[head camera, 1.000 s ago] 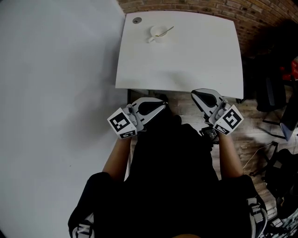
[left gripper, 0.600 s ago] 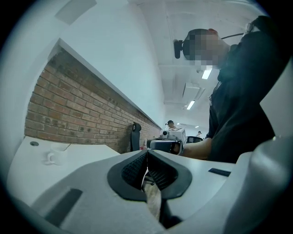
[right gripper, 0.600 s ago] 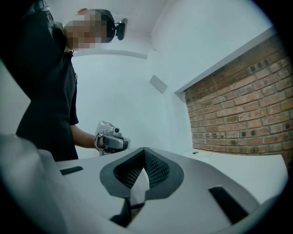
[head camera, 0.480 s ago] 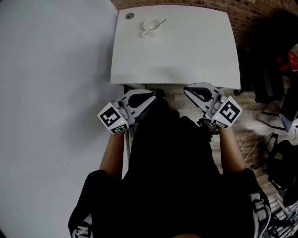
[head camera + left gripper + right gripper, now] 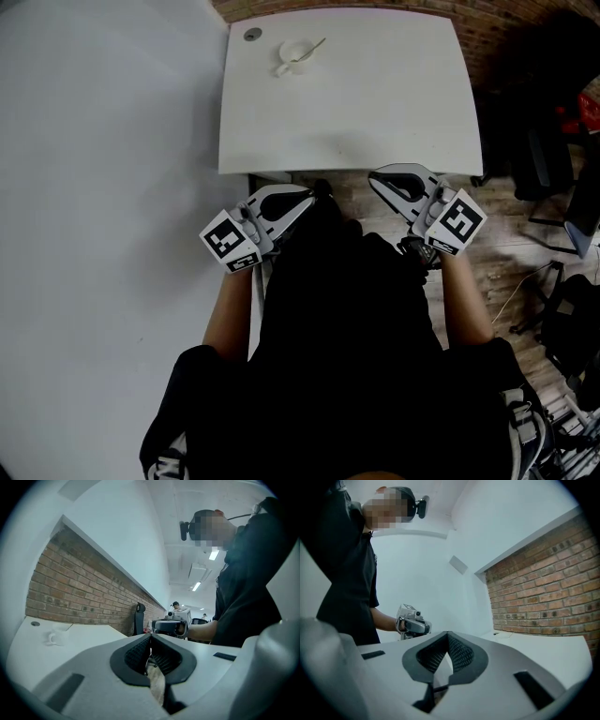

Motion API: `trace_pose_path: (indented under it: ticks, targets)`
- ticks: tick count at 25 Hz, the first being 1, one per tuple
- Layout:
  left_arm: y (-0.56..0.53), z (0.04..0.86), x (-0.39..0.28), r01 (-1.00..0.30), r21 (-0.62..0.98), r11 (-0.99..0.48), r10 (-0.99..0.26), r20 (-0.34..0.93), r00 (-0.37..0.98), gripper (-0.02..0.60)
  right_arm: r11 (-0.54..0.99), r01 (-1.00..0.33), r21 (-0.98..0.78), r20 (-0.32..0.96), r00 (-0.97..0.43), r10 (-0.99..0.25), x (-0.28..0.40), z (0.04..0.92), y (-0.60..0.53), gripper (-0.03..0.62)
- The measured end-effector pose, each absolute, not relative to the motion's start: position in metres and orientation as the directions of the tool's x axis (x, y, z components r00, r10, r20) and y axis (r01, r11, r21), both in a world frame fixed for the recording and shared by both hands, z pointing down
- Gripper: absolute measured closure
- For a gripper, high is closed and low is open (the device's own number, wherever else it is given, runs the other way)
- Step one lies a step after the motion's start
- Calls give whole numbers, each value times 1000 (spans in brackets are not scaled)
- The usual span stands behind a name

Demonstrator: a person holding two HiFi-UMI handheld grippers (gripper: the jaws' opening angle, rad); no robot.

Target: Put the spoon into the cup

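A small white cup (image 5: 289, 58) stands at the far left of the white table (image 5: 375, 103); it shows faintly in the left gripper view as the cup (image 5: 54, 638). The spoon (image 5: 312, 47) rests in the cup with its handle sticking out to the upper right. Both grippers hang below the table's near edge, close to the person's body and far from the cup. The left gripper (image 5: 314, 192) (image 5: 150, 637) is shut and empty. The right gripper (image 5: 373, 175) (image 5: 448, 634) is shut with nothing in it. They point toward each other.
A round cable hole (image 5: 251, 35) lies in the table's far left corner beside the cup. A white wall (image 5: 103, 187) runs along the left. A brick wall (image 5: 543, 583) stands behind the table. Dark chairs and gear (image 5: 544, 159) crowd the wooden floor at right.
Both grippers stay shut and keep almost the same place. The head view has shifted, so the table and cup sit higher and further left in the picture.
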State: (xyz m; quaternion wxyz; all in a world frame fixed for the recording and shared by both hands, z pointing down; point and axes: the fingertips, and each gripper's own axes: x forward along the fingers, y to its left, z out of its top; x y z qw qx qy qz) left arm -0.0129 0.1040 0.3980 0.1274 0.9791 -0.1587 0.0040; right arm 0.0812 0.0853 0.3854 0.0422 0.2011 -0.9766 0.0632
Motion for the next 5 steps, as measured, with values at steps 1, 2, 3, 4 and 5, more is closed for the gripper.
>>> trace_pose_path:
  ticks: [1,2,3,4,5]
  targets:
    - [103,398,-12,-311,248,-918,-309,48,950,565,910,-401,-108,110,-914,-390,83,387,86,588]
    - [101,397,-12,-311,247,-918,-309,46,950,565,908,-404,-110,112,-913,-392,86,388,86,588]
    - [99,397,-11,-310,248,-918,-309,44,950,565,907,-406,-113,114,-912,-394,88,390,86,588]
    - [97,397,-10,-309,248,-918,-308,44,950,565,905,-409,-117,116,-911,-396,90,392,86,588]
    - [95,397,-9,-308,249,-918,-307,43,951,565,903,-412,-120,119,-909,-399,92,394,86,588]
